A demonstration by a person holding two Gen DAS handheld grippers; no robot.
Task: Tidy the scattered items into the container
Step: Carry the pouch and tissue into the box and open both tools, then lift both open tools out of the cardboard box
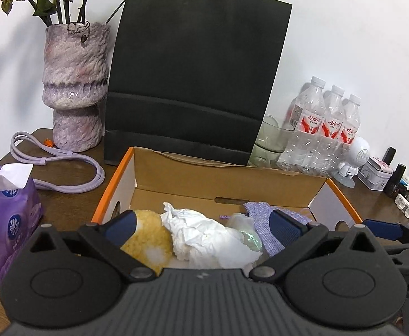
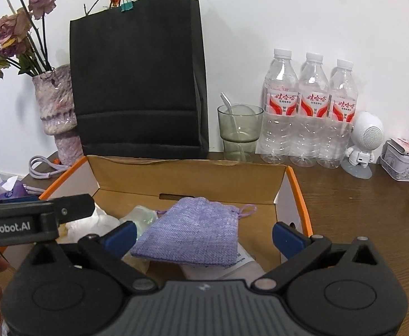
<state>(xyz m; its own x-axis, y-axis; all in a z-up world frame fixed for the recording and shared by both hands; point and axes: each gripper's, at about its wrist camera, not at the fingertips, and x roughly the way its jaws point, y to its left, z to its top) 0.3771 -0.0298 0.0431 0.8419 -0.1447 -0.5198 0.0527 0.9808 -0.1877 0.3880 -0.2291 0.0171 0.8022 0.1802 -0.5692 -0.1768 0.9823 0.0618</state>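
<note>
Both my grippers hang over the cardboard box (image 2: 187, 173), jaws spread wide and holding nothing. My right gripper (image 2: 204, 235) frames the purple pouch (image 2: 193, 235), which lies inside toward five o'clock; my left gripper (image 1: 201, 229) frames the crumpled tissue (image 1: 204, 238) and yellow sponge (image 1: 148, 238) at seven. Pulling back carelessly, a finger could snag the pouch's drawstring and drag it out.
</note>
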